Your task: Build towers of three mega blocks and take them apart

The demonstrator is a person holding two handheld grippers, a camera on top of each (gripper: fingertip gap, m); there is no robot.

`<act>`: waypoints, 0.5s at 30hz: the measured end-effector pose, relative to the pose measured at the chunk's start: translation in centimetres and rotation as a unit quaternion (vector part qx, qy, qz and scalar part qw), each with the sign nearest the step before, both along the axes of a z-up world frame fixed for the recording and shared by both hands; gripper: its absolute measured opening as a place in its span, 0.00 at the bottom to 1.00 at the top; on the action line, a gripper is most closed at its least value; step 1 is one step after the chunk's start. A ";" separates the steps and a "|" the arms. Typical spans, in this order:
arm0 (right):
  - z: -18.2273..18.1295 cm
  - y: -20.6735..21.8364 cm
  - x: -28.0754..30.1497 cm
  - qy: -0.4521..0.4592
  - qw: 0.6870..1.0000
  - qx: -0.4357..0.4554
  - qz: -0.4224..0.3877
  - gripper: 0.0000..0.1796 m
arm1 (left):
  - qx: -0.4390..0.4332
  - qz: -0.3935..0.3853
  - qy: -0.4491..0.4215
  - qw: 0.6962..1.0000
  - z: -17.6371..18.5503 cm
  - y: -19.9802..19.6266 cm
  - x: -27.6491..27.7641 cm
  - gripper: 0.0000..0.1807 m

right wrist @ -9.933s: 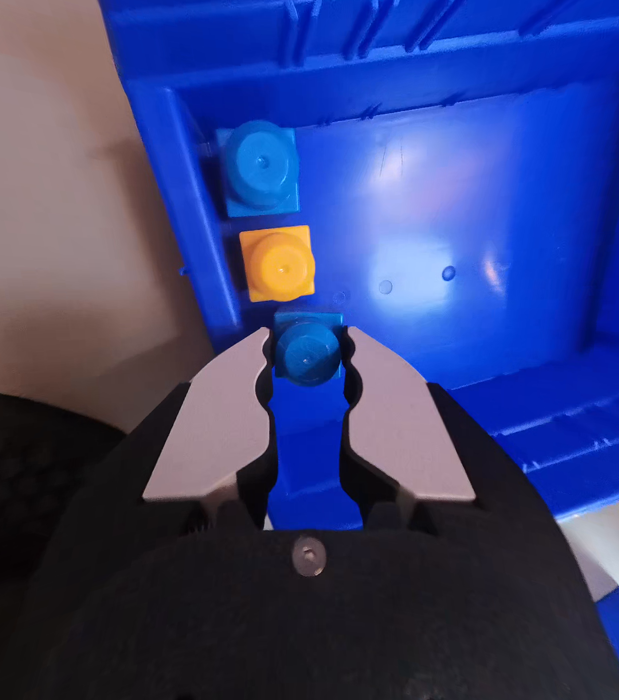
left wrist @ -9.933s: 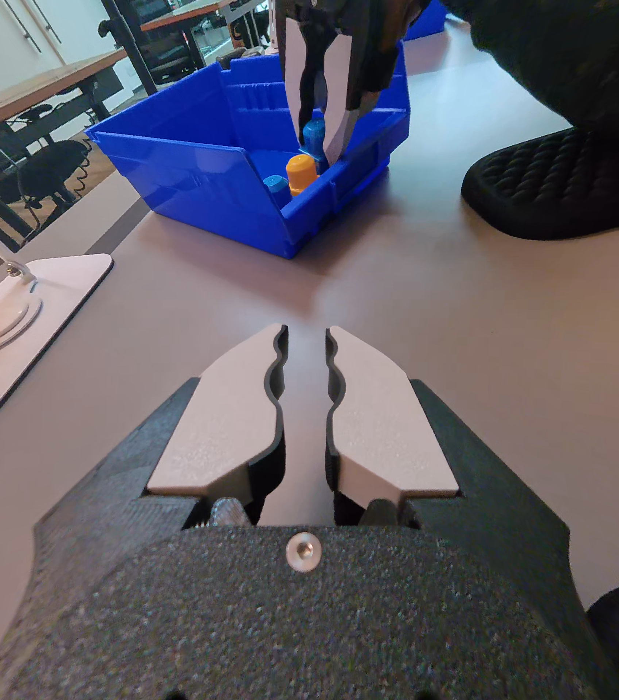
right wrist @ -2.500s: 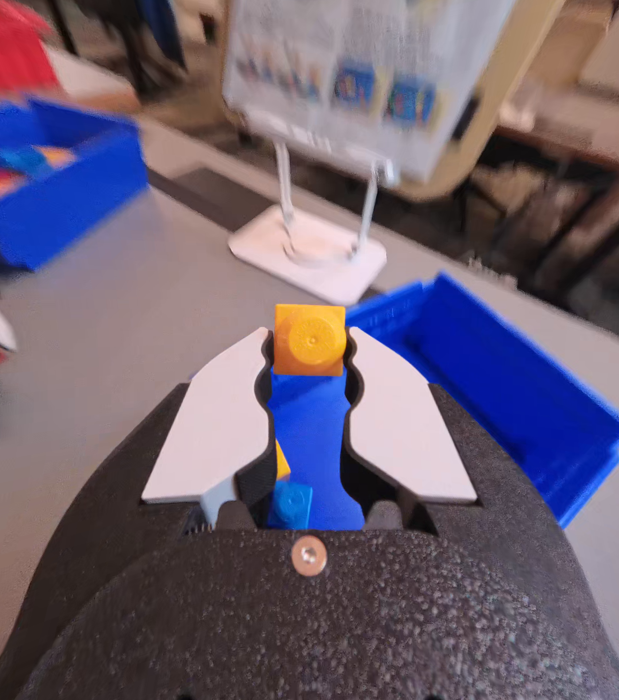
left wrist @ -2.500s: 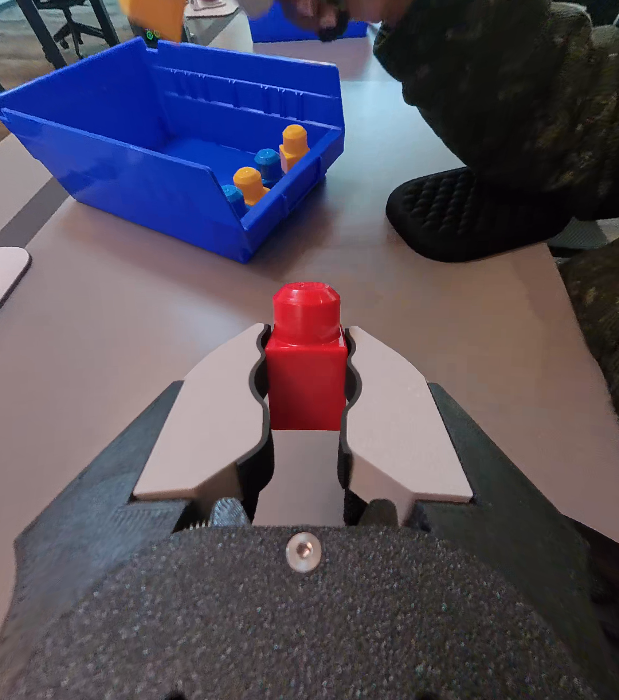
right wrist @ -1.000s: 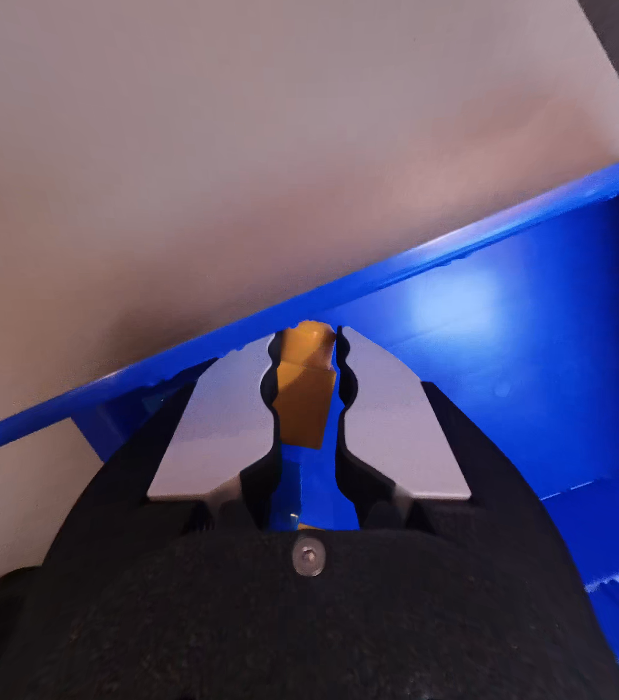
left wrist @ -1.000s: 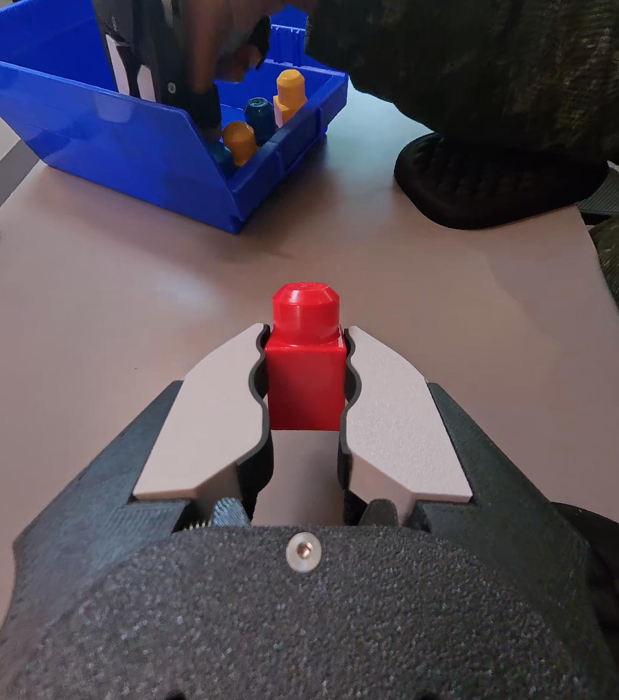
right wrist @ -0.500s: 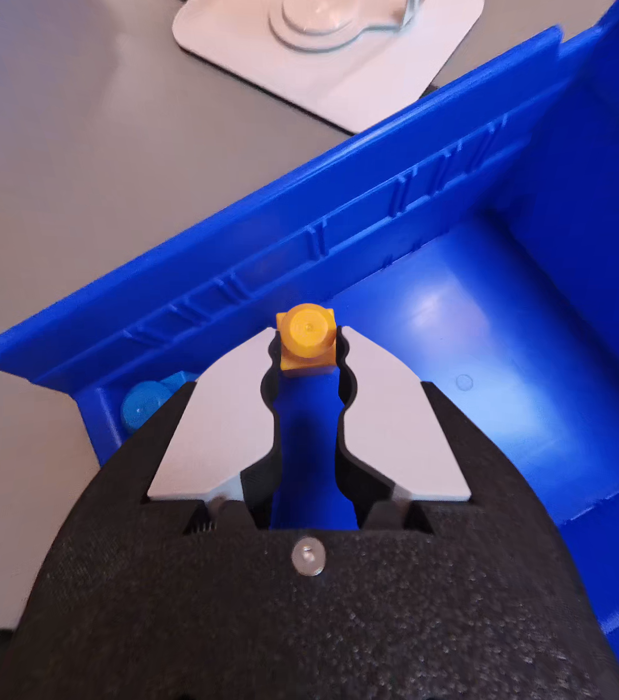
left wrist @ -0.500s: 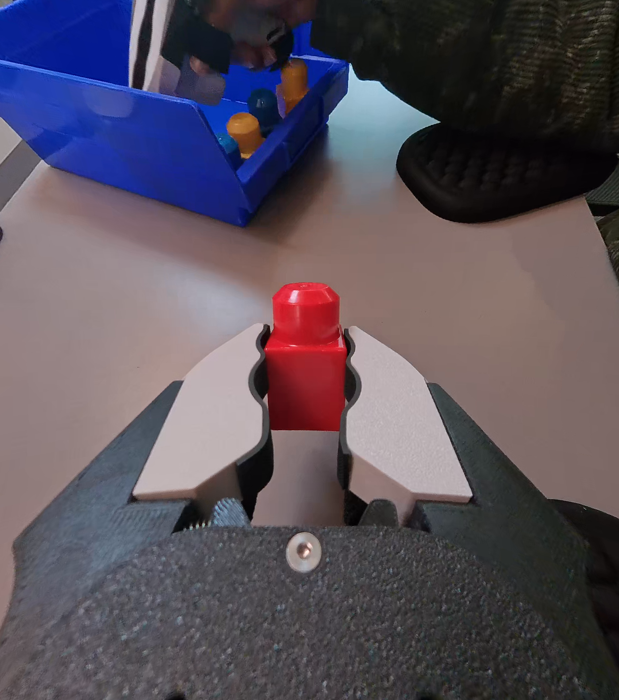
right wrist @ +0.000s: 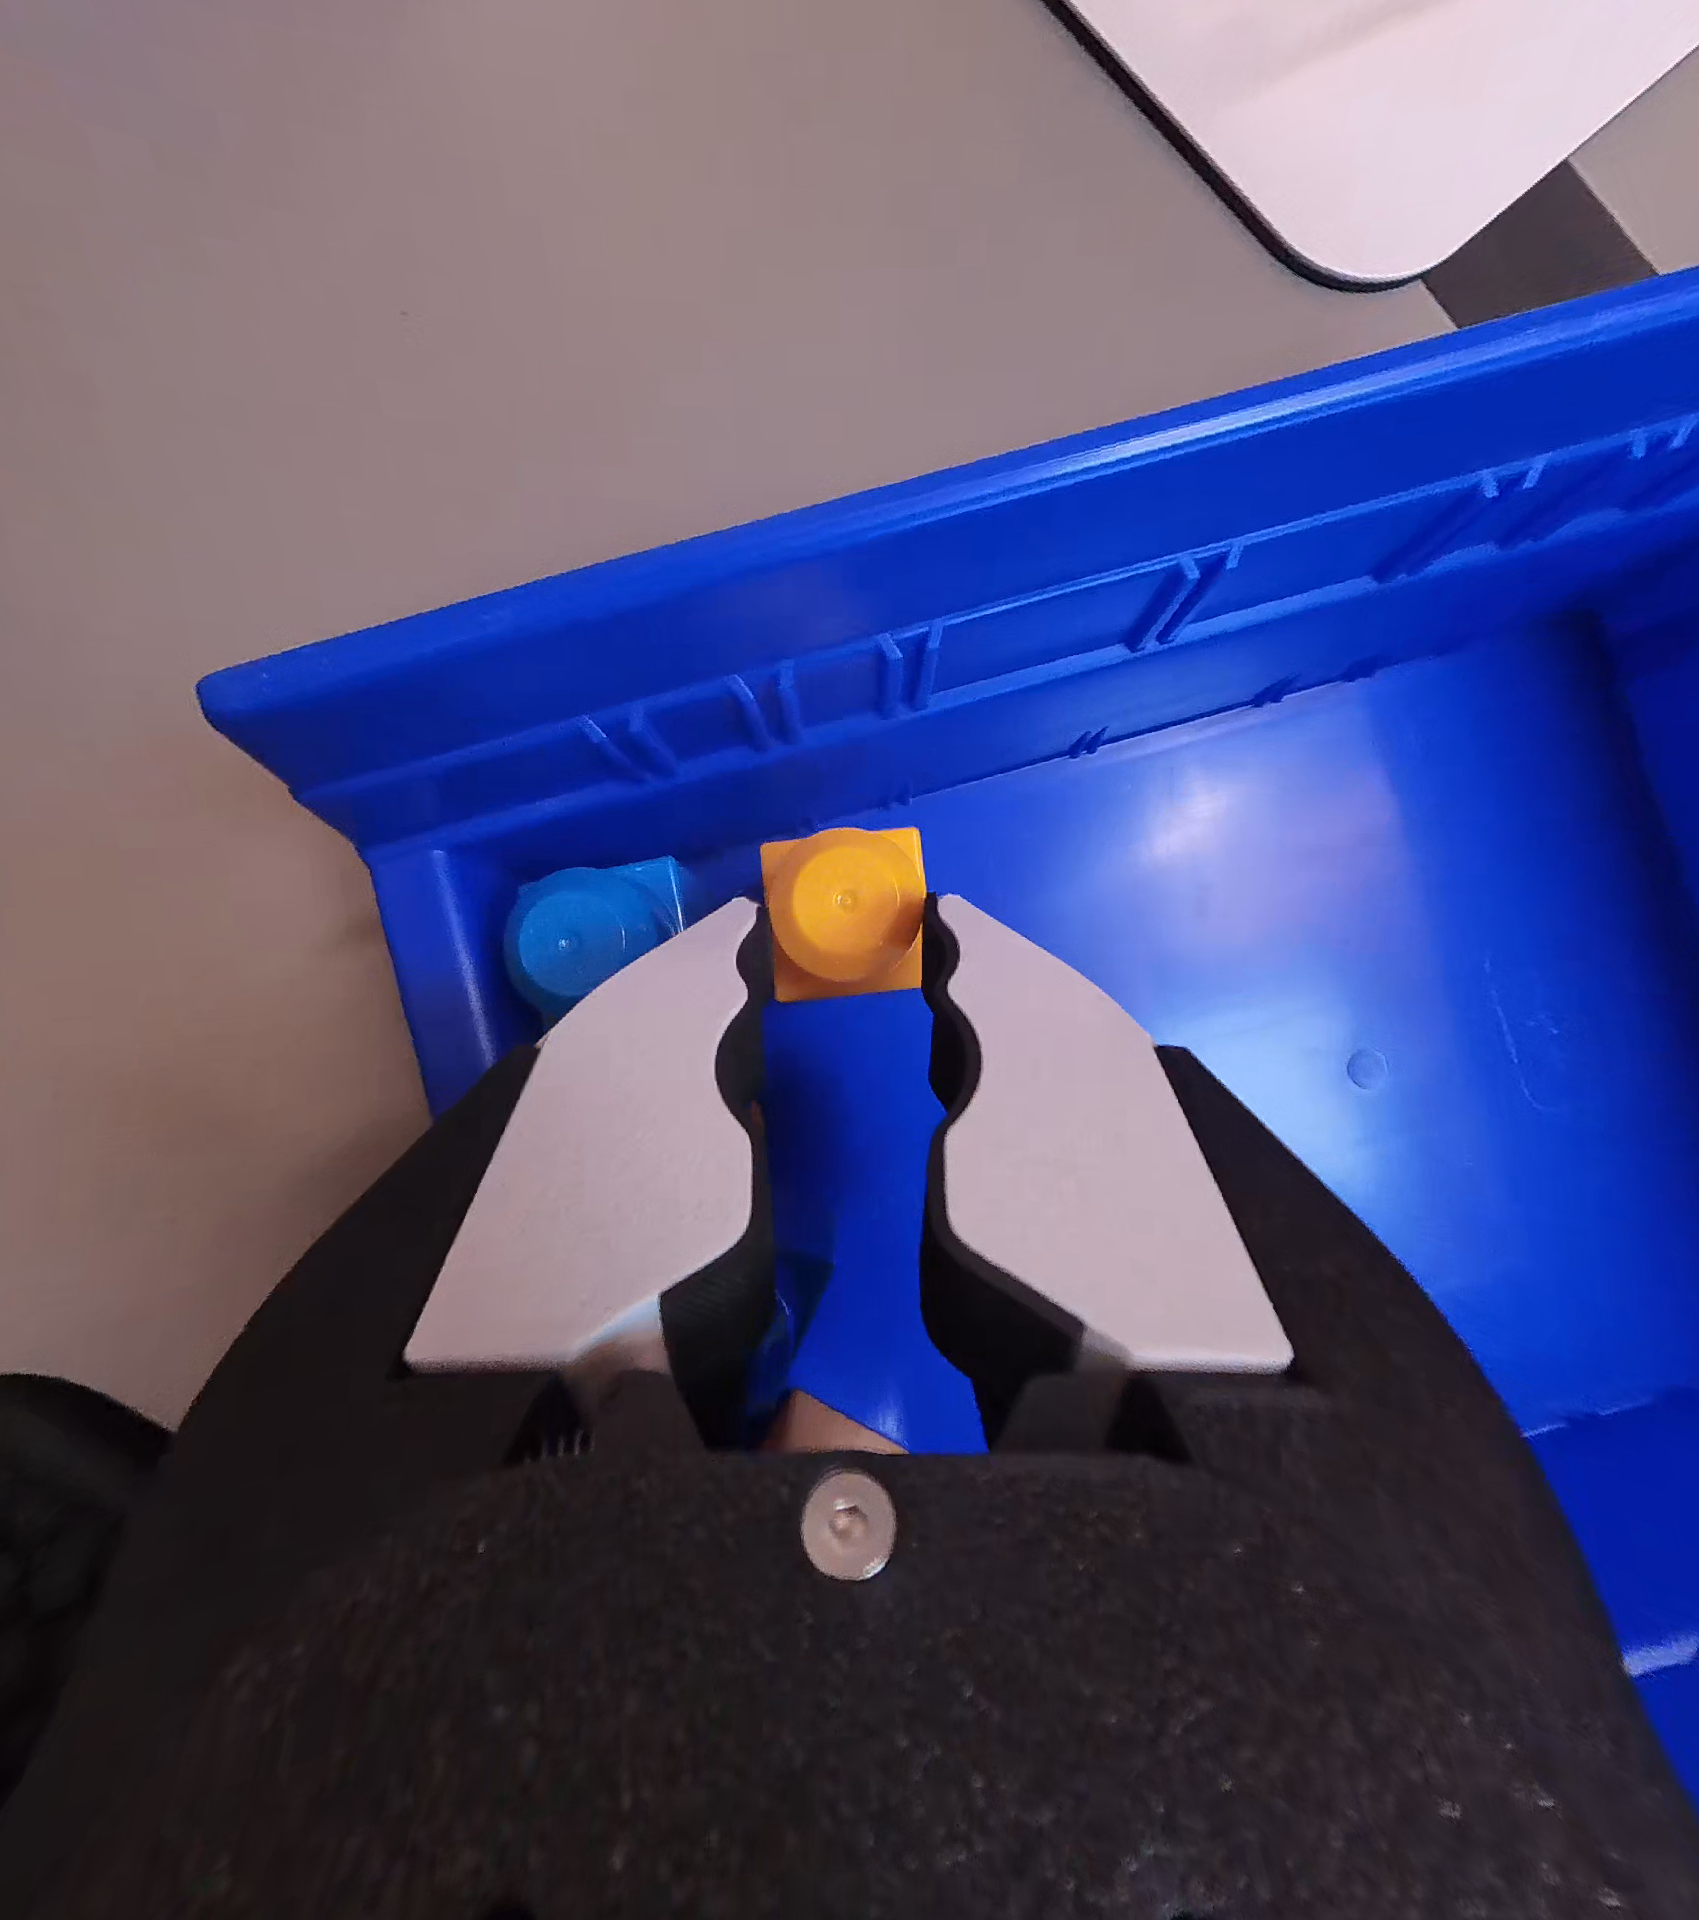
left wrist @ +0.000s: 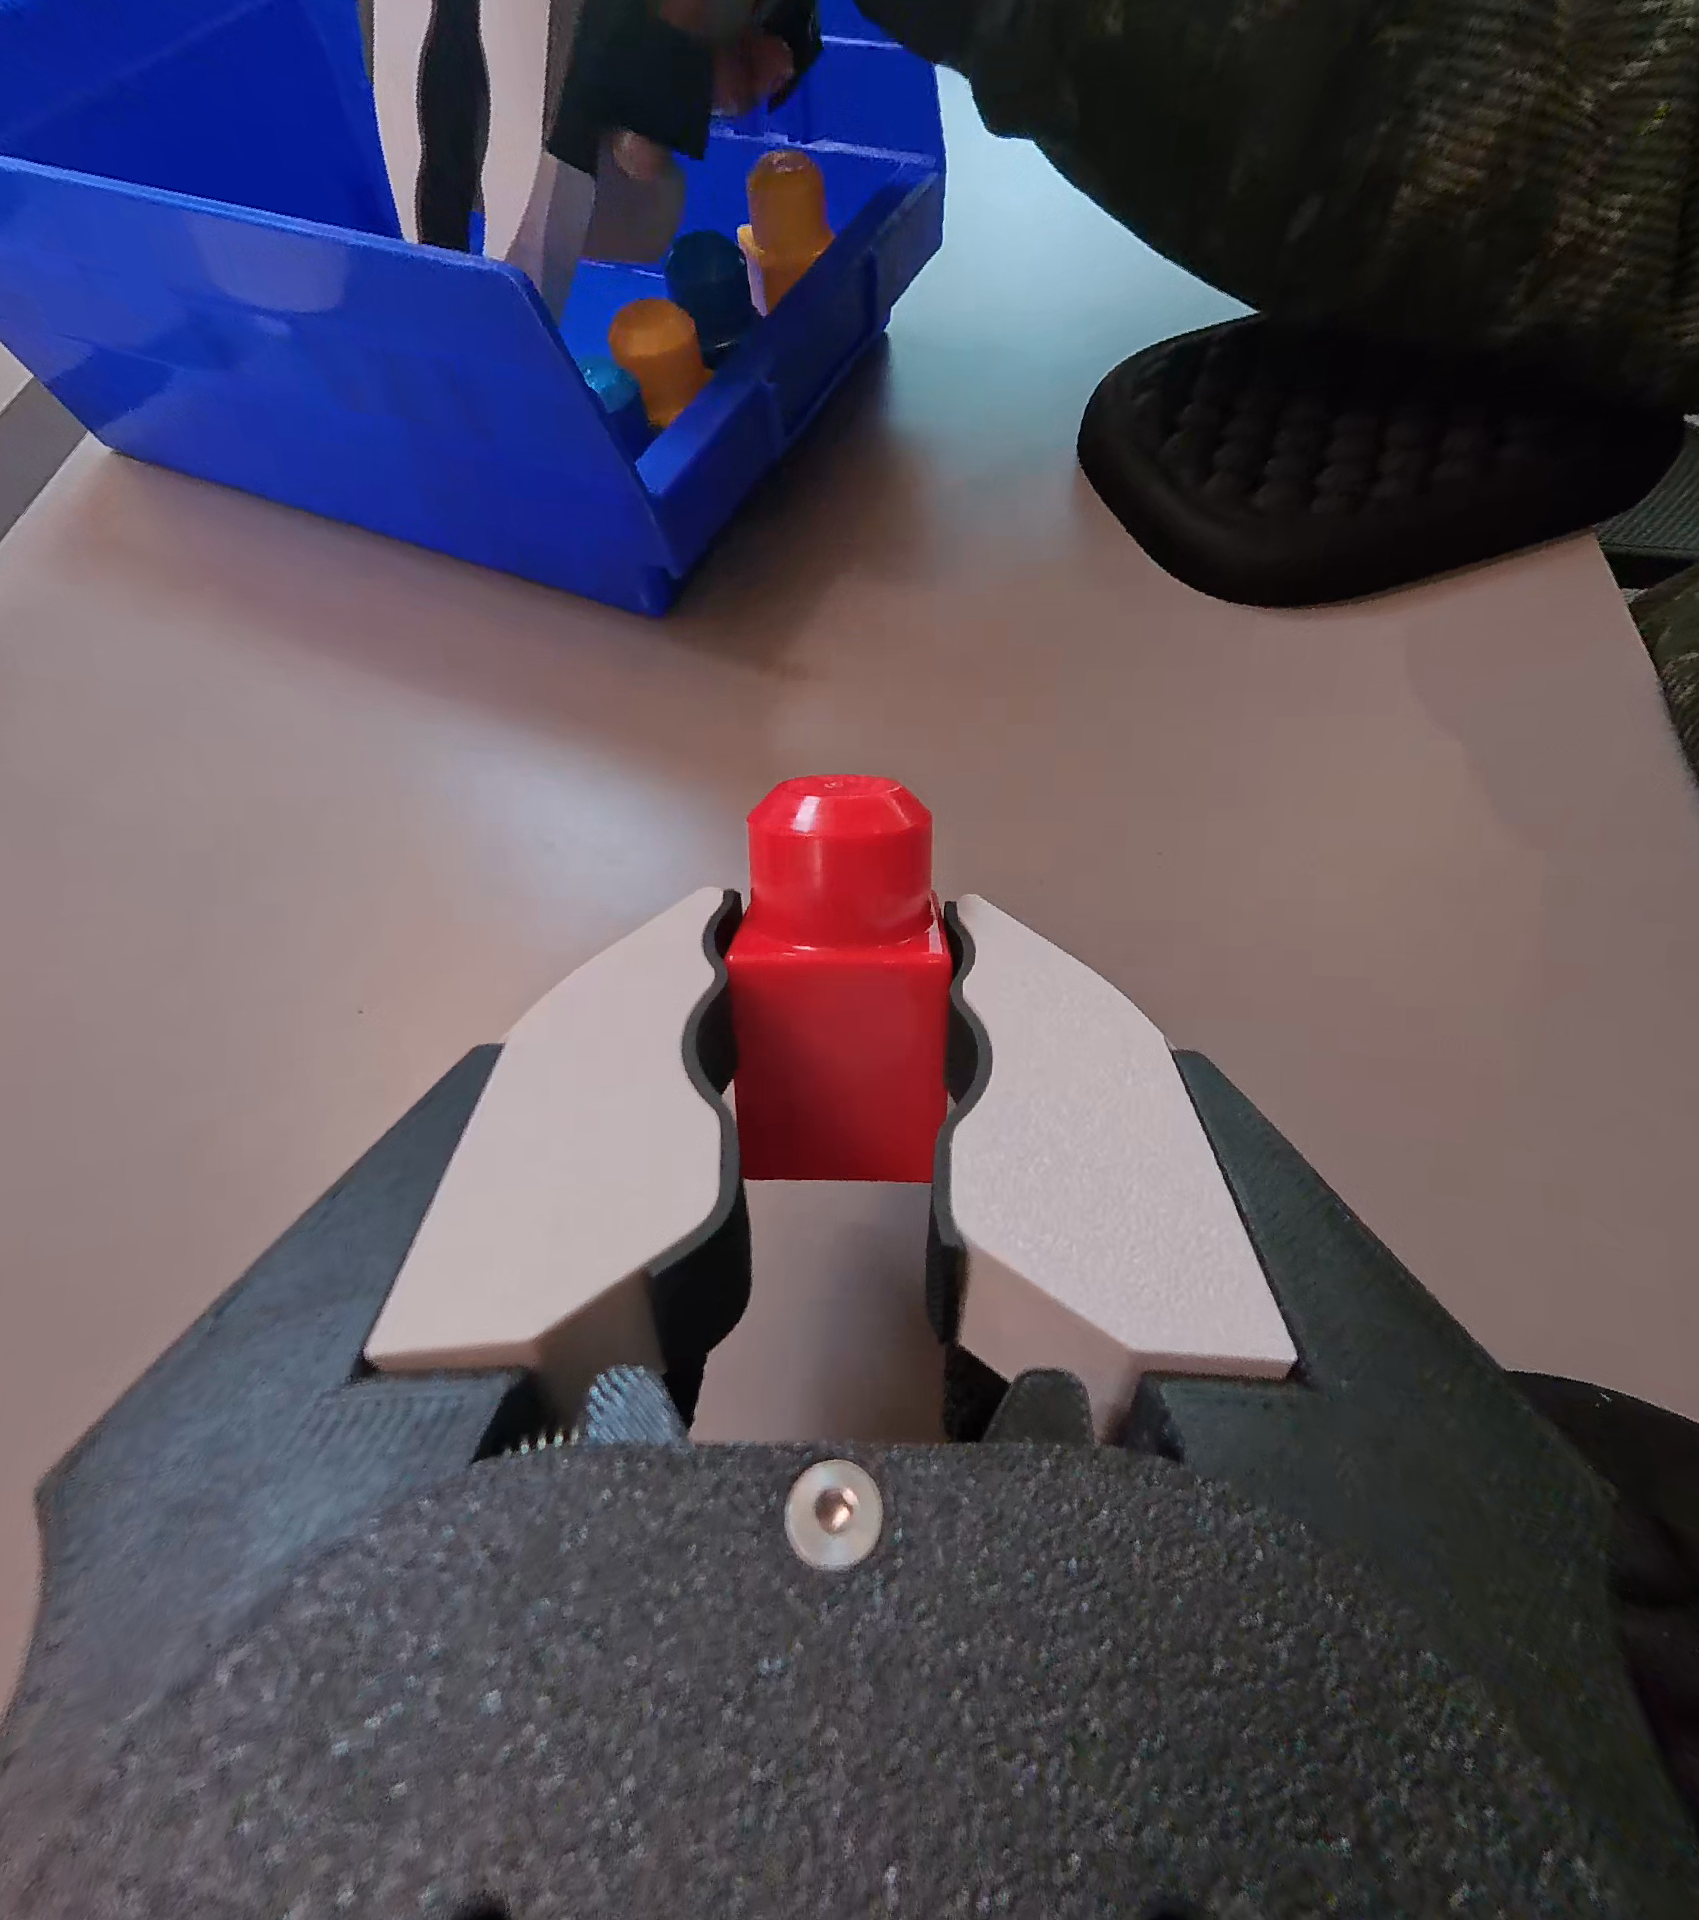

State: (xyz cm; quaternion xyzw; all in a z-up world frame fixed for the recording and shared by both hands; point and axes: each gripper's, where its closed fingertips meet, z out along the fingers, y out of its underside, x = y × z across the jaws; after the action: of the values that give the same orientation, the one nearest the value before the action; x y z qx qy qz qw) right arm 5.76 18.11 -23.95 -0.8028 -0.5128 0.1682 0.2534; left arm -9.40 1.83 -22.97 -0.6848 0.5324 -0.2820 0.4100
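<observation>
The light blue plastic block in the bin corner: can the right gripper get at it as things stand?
Probably not yet. The right gripper has its jaws around an orange plastic block, and the light blue plastic block sits tight against the blue plastic bin corner walls.

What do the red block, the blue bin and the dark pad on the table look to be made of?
Red block: hard moulded plastic, glossy, with sharp highlights on its stud. Blue bin: rigid moulded plastic, semi-gloss, with ribbed walls and bright reflections on its floor. Dark pad: probably soft foam or rubber under a knit-like cover; matte, bumpy surface, no shine.
</observation>
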 end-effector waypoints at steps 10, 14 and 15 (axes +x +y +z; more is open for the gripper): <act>9.6 -11.1 -8.7 0.119 0.961 0.092 0.234 0.23 | 0.027 -0.008 -0.026 0.999 1.3 -0.4 0.9 0.20; 6.5 -15.9 -13.1 0.060 0.941 0.084 0.324 0.23 | 0.041 -0.007 -0.011 0.999 1.1 -0.5 1.0 0.20; 5.6 -16.5 -13.9 0.045 0.938 0.083 0.334 0.23 | 0.044 -0.007 -0.006 0.999 1.0 -0.4 1.1 0.20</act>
State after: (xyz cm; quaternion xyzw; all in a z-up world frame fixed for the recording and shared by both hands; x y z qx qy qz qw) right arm -8.14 1.62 -18.33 -0.5533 -0.7513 0.2364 0.2711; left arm -8.34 1.39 -21.93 -0.6606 0.5465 -0.2652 0.4411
